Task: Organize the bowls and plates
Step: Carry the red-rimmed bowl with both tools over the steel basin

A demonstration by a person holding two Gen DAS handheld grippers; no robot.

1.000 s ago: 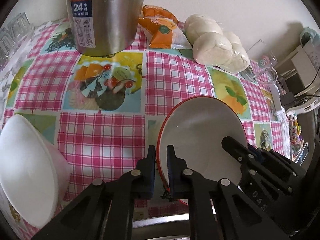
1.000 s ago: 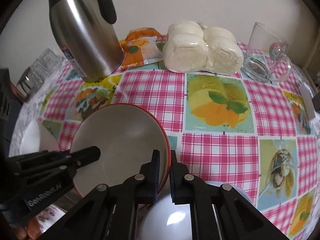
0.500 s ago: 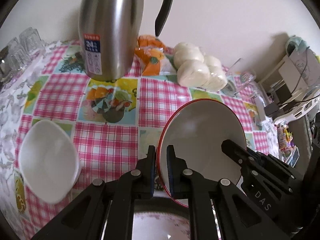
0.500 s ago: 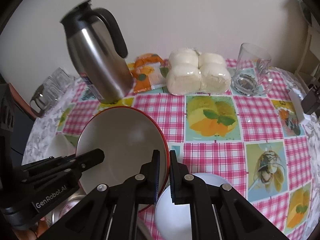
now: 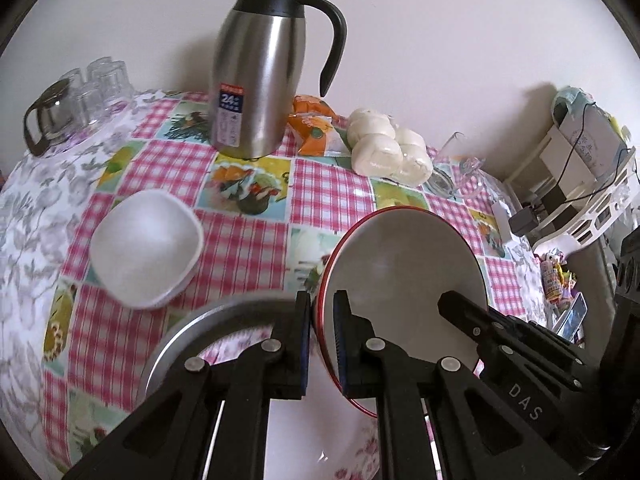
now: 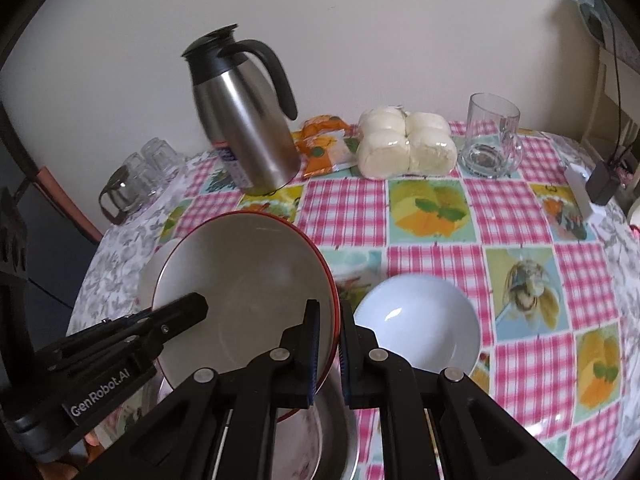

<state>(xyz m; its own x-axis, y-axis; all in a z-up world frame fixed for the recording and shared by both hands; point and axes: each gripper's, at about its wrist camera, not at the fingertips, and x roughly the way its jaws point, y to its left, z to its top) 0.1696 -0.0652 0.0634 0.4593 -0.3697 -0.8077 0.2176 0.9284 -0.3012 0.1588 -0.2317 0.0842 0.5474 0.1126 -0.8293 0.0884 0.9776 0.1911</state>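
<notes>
Both grippers pinch the red-rimmed bowl (image 6: 244, 296) by opposite rims, left gripper (image 5: 322, 340) and right gripper (image 6: 328, 348) clamped tight, holding it tilted above the metal tray (image 5: 192, 340) near the table edge; best to level it and move both together

— What stands behind the table (image 6: 432, 216)?
— A plain pale wall (image 6: 360, 32), evenly lit by soft daylight, with faint shadows on it.
— And the table itself?
— Covered by a pink checked cloth (image 5: 248, 240) with fruit pictures, over a grey floral one at the left edge.
— Anything to the right?
— A white rack (image 5: 592, 216) with cables (image 5: 584, 132) beside the far right corner.
</notes>
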